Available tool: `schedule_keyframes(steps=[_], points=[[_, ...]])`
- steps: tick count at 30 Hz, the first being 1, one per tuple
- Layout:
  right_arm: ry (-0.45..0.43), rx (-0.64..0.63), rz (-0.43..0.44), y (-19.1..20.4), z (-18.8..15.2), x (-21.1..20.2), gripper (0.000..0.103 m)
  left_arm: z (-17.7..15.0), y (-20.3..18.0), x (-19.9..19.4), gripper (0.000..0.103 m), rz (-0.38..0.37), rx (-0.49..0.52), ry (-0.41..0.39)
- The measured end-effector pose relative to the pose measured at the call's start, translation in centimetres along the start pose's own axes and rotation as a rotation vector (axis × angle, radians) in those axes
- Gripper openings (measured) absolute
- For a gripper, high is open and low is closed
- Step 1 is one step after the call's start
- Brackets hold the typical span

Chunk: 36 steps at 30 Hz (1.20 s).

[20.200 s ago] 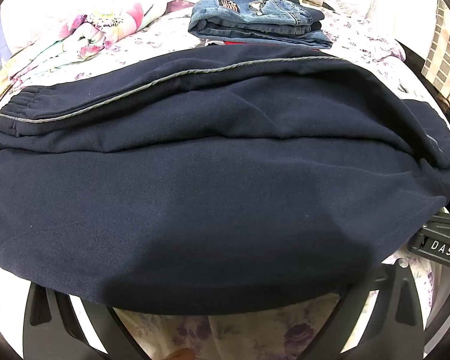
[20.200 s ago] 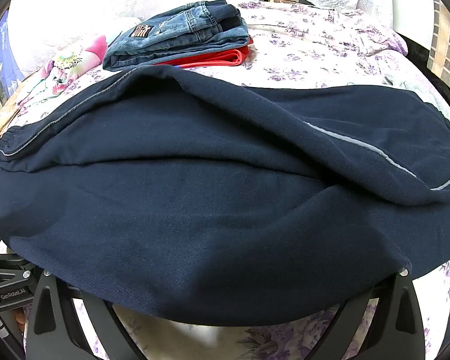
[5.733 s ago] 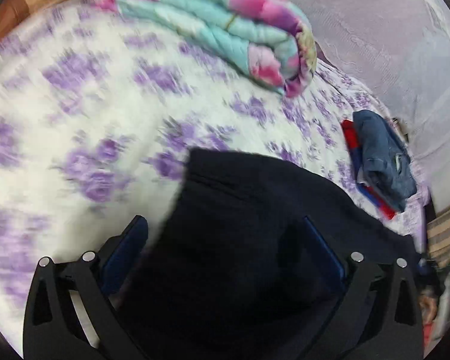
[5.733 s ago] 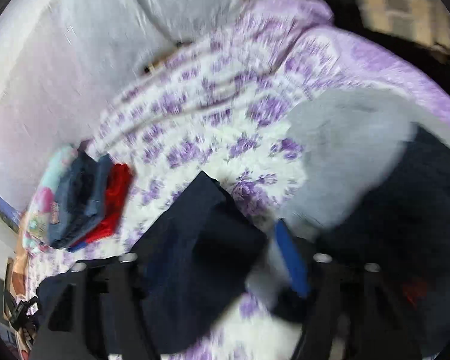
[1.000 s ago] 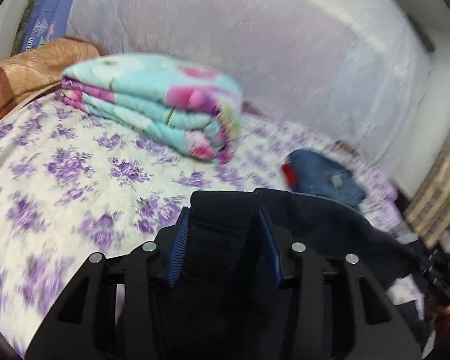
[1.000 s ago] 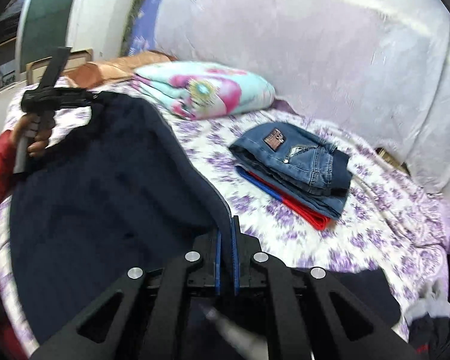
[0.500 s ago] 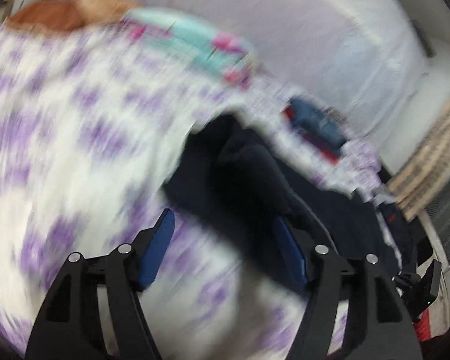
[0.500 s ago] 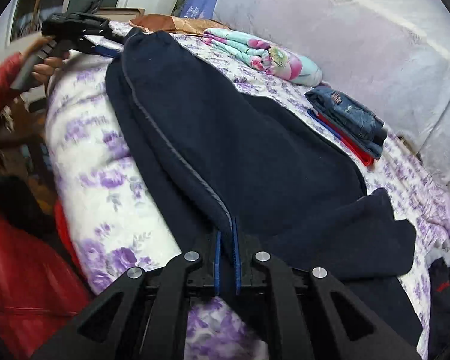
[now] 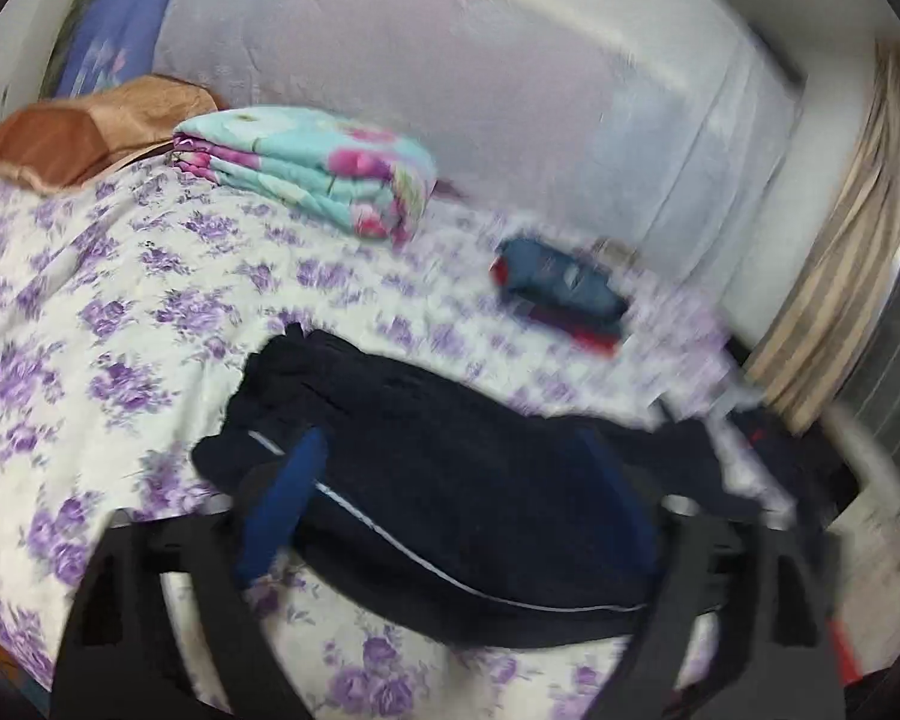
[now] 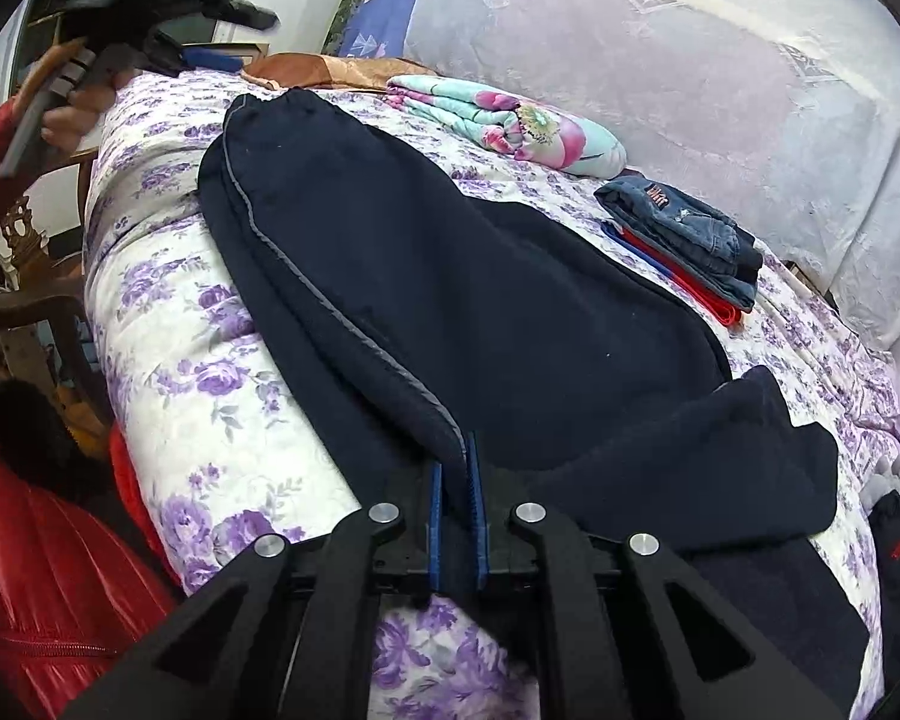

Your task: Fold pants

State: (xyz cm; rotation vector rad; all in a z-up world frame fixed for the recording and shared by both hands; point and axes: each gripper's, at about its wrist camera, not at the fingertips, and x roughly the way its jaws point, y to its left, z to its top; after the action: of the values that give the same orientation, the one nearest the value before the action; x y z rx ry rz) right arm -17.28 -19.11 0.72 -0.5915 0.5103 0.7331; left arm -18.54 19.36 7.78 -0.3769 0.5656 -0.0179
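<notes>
My right hand-held gripper [image 10: 453,480] grasps the navy pants [image 10: 450,300] edge; my left hand-held gripper [image 9: 450,492] is released above them.

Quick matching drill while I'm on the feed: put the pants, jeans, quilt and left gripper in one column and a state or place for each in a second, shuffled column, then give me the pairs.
Things:
1. pants
2. jeans
3. quilt
4. left gripper

States or places:
A. folded, on top of a red garment
B. open, above the bed
C. spread along the bed, edge pinched by the right gripper
D. folded, floral, near the headboard

Pairs: 1-C, 2-A, 3-D, 4-B
</notes>
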Motion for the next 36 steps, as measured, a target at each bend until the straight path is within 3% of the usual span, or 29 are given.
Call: schedule_keyframes(steps=[3, 4, 6, 7, 8, 9, 10, 11, 13, 15, 18, 21, 25, 27, 29, 30, 31, 32, 36], points=[[-0.016, 0.026, 0.010, -0.2, -0.4, -0.1, 0.011, -2.8, 0.1, 6.0, 0.097, 0.202, 0.101, 0.166], [-0.023, 0.036, 0.011, -0.3, -0.5, -0.1, 0.010, -4.0, -0.8, 6.0, 0.099, 0.256, 0.187, 0.107], [-0.022, 0.050, 0.011, -0.5, -0.6, -0.2, 0.011, -5.8, -2.5, 6.4, 0.099, 0.397, 0.295, 0.103], [-0.015, 0.053, 0.014, -0.6, -0.5, -0.3, 0.014, -6.1, -2.9, 6.3, 0.098, 0.417, 0.284, 0.091], [-0.003, 0.058, 0.022, -0.8, -0.2, -0.4, 0.017, -6.0, -2.9, 6.1, 0.098, 0.414, 0.263, 0.084], [0.006, 0.070, 0.039, -1.3, 0.1, -0.8, 0.033, -5.7, -3.1, 5.8, 0.098, 0.379, 0.234, 0.079], [-0.003, 0.109, 0.083, -2.2, 0.6, -1.7, 0.057, -5.5, -3.5, 5.4, 0.098, 0.343, 0.224, 0.068], [-0.030, 0.152, 0.110, -3.1, 1.1, -2.6, 0.064, -5.0, -4.0, 4.9, 0.098, 0.313, 0.212, 0.026], [-0.096, 0.261, 0.094, -6.1, 2.7, -4.7, 0.076, -4.2, -4.7, 4.9, 0.098, 0.325, 0.210, -0.039], [-0.090, 0.351, 0.039, -8.7, 4.2, -4.8, 0.080, -3.6, -5.1, 5.9, 0.098, 0.316, 0.216, -0.053], [0.018, 0.512, -0.142, -14.0, 6.6, -1.2, 0.080, -3.8, -5.4, 8.2, 0.098, 0.255, 0.181, -0.023], [0.134, 0.592, -0.267, -18.1, 7.5, 4.0, 0.080, -5.0, -6.9, 9.1, 0.098, 0.324, 0.261, -0.031], [0.268, 0.740, -0.339, -21.9, 5.9, 9.0, 0.080, -6.0, -6.7, 8.4, 0.098, 0.294, 0.284, -0.038], [0.331, 0.779, -0.353, -22.9, 4.5, 10.7, 0.078, -6.1, -6.5, 8.1, 0.098, 0.276, 0.271, -0.048], [0.369, 0.820, -0.341, -23.2, 3.1, 11.5, 0.054, -6.1, -6.3, 7.9, 0.098, 0.268, 0.263, -0.055], [0.385, 0.848, -0.316, -23.4, 1.9, 11.7, 0.026, -6.1, -6.2, 7.8, 0.098, 0.259, 0.261, -0.060], [0.381, 0.863, -0.303, -23.4, 1.3, 11.8, 0.011, -6.2, -6.1, 7.6, 0.098, 0.246, 0.257, -0.064], [0.351, 0.885, -0.286, -23.4, 0.8, 11.0, 0.004, -6.2, -6.1, 7.5, 0.098, 0.234, 0.249, -0.068], [0.162, 0.955, -0.249, -23.0, -0.5, 3.7, 0.004, -6.2, -5.8, 7.2, 0.098, 0.211, 0.238, -0.070]])
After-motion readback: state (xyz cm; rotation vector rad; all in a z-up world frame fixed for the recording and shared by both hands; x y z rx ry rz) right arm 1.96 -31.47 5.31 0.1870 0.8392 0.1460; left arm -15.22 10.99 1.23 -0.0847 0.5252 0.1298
